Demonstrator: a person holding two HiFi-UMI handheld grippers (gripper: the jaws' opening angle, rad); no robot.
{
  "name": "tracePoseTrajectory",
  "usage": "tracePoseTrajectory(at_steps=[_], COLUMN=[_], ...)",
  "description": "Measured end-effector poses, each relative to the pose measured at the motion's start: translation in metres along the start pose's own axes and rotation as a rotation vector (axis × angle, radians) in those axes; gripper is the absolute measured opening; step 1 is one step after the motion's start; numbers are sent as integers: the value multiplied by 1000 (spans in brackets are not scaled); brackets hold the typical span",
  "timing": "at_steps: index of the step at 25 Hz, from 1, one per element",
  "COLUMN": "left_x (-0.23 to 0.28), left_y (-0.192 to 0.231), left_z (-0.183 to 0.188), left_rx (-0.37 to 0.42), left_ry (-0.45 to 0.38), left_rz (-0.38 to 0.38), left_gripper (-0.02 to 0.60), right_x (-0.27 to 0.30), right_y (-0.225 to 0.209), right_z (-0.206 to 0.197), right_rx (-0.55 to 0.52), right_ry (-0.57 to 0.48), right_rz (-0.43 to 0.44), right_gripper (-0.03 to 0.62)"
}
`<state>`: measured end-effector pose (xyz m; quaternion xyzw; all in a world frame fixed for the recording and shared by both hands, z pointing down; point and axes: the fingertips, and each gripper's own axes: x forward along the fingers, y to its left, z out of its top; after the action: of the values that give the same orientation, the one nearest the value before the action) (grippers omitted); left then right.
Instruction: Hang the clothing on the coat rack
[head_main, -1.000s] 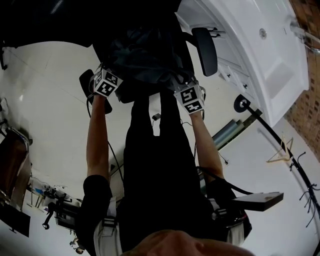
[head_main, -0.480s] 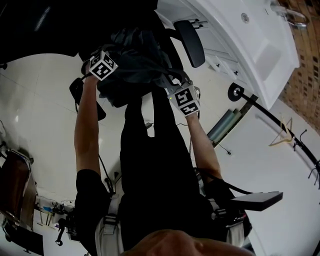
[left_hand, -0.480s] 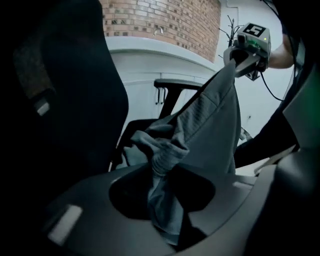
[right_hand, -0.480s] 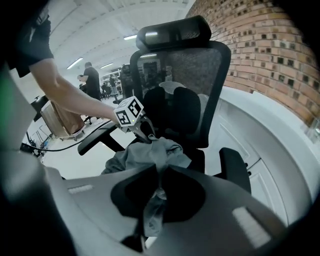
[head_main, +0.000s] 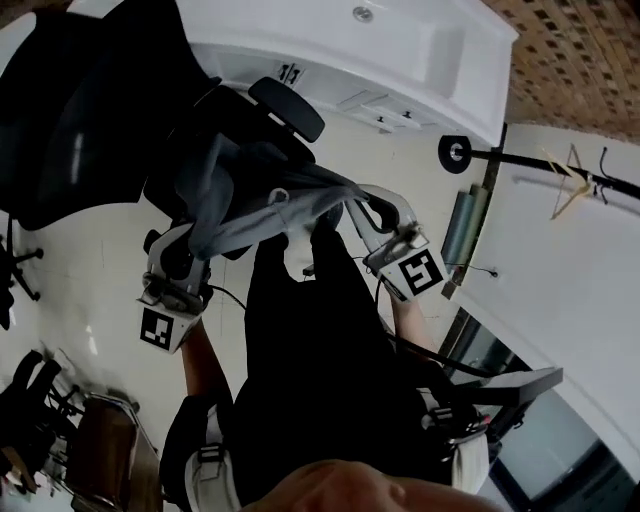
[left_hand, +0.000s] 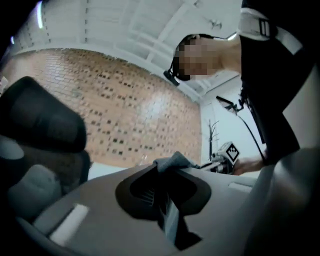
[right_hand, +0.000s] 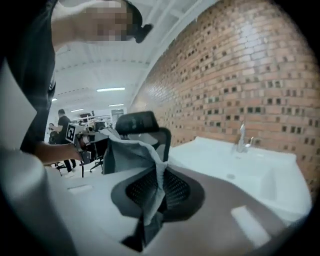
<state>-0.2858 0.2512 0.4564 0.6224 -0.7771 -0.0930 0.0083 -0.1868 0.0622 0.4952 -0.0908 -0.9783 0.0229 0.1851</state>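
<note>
A grey garment (head_main: 262, 208) hangs stretched between my two raised grippers. In the head view my left gripper (head_main: 203, 232) is shut on its left end; its jaws have just been closing, and cloth (left_hand: 172, 161) sits between them. Over on the right my right gripper (head_main: 352, 207) pinches the other end, with a fold (right_hand: 135, 150) running out of its shut jaws. The black coat rack (head_main: 560, 166) lies at the far right of the head view, carrying a wooden hanger (head_main: 568, 182). It is well away from both grippers.
A black office chair (head_main: 90, 120) with a headrest (head_main: 285, 108) stands just behind the garment. A white sink counter (head_main: 400, 40) with a faucet (right_hand: 241, 137) runs along the brick wall (head_main: 580, 60). The rack's round base (head_main: 455, 152) sits by the counter.
Both grippers have risen from the chair seat, lifting the garment and spreading it between them. The head view has swung up, and the rack and brick wall now show more fully.
</note>
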Motion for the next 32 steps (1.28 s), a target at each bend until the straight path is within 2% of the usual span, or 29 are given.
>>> tracePoseTrajectory(at_steps=[3,7,9,12,15,19,21,24,28,32], left_x=[62,176,232,296,354,415,442,489,531,609], left_y=[-59,-160,-235,-369,-468,-543,-574,-621,-647,-677], left_z=[74,134,154,174,187,203,220,252,275,289], left_rx=[6,-35,-44,-86,-166,-233,-226,-177,-128,-137], left_ry=[-149,-216,-244,-287,-346,-353,-365,-427,-483,-545], left_rz=[-181,-424,-537,-701,-838,-927,-965,-1023,-1070,-1114], left_gripper=[32,32,32,31,31,29,29,29,29,29], right_x=[-94,-239,-323,-460,-570,-654,-685,-729,-778,-813], right_y=[-35,-96,-129,-162,-191,-220,-231,-252,-292,-353], right_z=[55,90,94,89,86,106,122,146,177,207], right_rx=[-36,-98,-79,-30,-73,-238,-306,-390,-466,-520], right_ry=[-120,-262,-348,-458,-471,-427,-404,-377,-367,-383], right_rz=[-126,-280,-362,-473,-592,-724,-782,-881,-998,-1075], right_gripper=[20,20,20,20,20,20,20,20,20,20])
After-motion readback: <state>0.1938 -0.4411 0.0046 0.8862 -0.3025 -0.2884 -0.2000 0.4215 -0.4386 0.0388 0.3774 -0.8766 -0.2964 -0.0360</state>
